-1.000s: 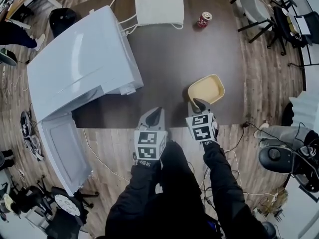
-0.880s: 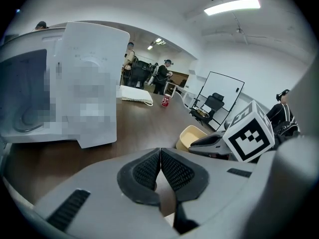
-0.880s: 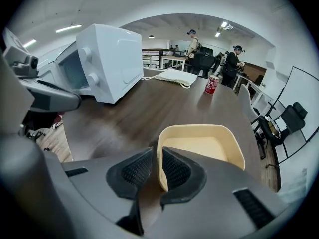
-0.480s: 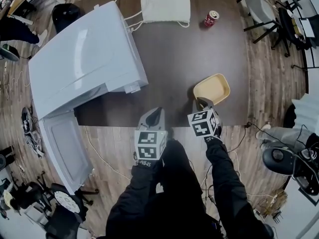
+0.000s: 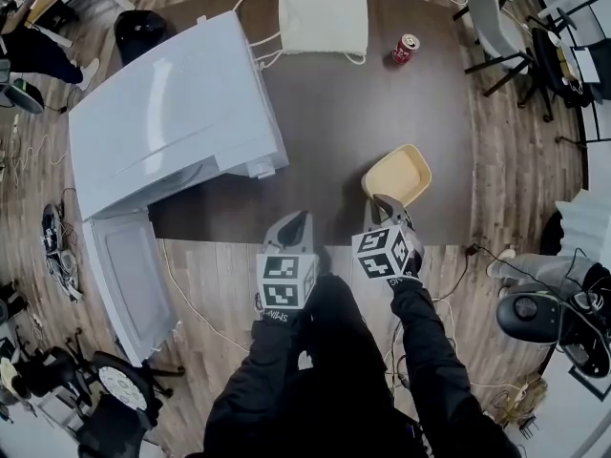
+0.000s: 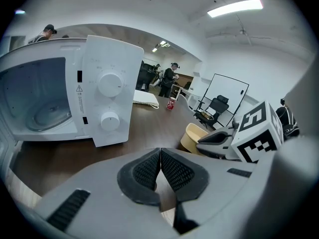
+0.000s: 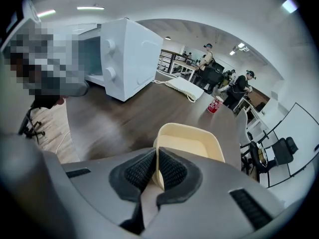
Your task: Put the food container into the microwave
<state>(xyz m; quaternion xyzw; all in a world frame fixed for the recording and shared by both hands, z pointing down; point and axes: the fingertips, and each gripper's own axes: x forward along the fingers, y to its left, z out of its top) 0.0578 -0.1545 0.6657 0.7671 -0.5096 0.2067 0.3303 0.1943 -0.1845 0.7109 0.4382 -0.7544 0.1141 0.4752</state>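
The cream food container [image 5: 397,173] [image 7: 191,144] sits on the dark table near its front right edge; the left gripper view also shows the container [image 6: 192,135]. My right gripper [image 5: 379,202] [image 7: 156,170] is shut on the container's near wall. The white microwave [image 5: 172,117] [image 6: 75,96] [image 7: 123,54] stands at the table's left with its door [image 5: 127,279] swung open toward me. My left gripper [image 5: 294,224] [image 6: 160,167] is shut with nothing in it, at the table's front edge, left of the right one.
A folded white cloth [image 5: 323,17] and a red can [image 5: 406,48] lie at the table's far side. White cables [image 5: 256,53] run from the microwave's back. Office chairs [image 5: 492,22] stand at the far right. Wooden floor surrounds the dark table [image 5: 325,122].
The right gripper and the container have shifted slightly left and toward the table's front. The left gripper has stayed where it was.
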